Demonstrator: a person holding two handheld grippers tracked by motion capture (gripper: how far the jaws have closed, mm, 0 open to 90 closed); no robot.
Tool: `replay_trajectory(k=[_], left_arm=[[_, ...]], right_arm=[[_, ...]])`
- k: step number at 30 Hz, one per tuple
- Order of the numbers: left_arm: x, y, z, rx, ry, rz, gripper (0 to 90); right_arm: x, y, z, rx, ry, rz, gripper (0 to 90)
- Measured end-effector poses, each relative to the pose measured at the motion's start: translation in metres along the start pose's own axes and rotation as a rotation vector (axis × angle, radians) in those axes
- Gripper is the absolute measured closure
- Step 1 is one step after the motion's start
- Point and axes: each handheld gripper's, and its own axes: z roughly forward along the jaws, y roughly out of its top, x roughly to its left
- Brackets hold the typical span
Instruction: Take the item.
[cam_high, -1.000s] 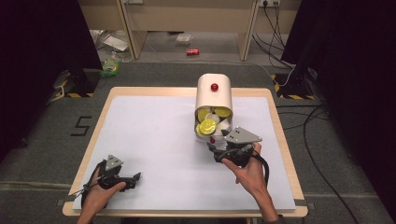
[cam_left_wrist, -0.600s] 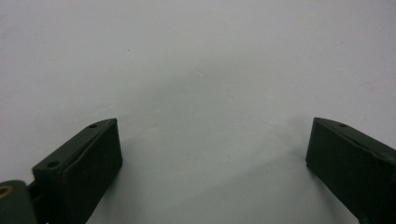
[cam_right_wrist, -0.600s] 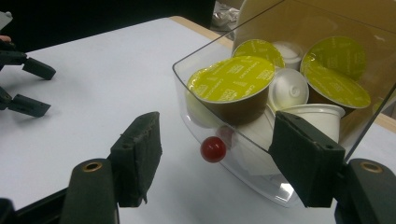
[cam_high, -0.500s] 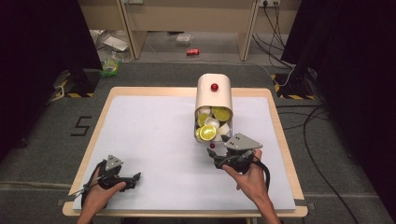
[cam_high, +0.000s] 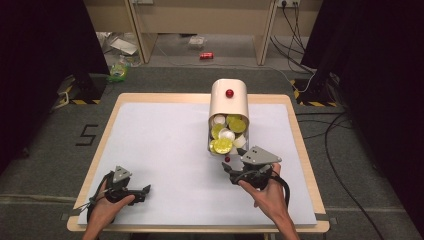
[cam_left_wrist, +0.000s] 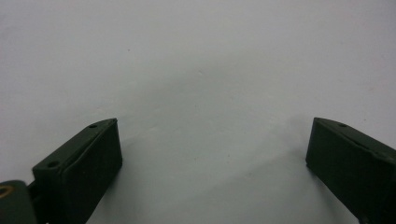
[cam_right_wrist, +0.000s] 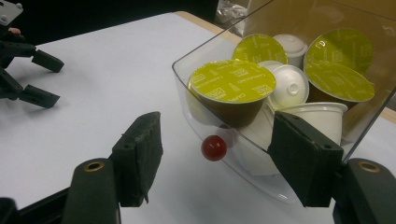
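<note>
While the right gripper (cam_right_wrist: 215, 154) stands half open and empty around the red knob (cam_right_wrist: 214, 148) of the clear drawer (cam_right_wrist: 261, 172) at frame centre (left gripper (cam_left_wrist: 212, 154) wide open, idle), a crooked squeeze could slip off, jolting the capsules (cam_right_wrist: 232, 79) loose.

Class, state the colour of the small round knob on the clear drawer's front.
The knob is red, clearest in the right gripper view between the open jaws.

Clear drawer (cam_right_wrist: 224, 154) pulled out, red knob (cam_right_wrist: 214, 148) in front, seemingly full of pods (cam_right_wrist: 232, 91).
</note>
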Motion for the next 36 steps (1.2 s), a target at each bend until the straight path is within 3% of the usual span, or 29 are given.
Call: replay_trajectory(k=[6, 20, 36], left_arm=[[0.0, 0.0, 0.0, 0.0, 0.0, 0.0, 2.8], [0.0, 0.0, 0.0, 0.001, 0.0, 0.001, 2.8], [0.0, 0.0, 0.0, 0.001, 0.0, 0.0, 2.8]], right_arm=[[0.0, -0.001, -0.001, -0.007, 0.002, 0.016, 33.8], [-0.005, 0.009, -0.006, -0.07, -0.046, 0.058, 30.0], [-0.002, 0.028, 0.015, -0.079, -0.047, 0.06, 26.2]])
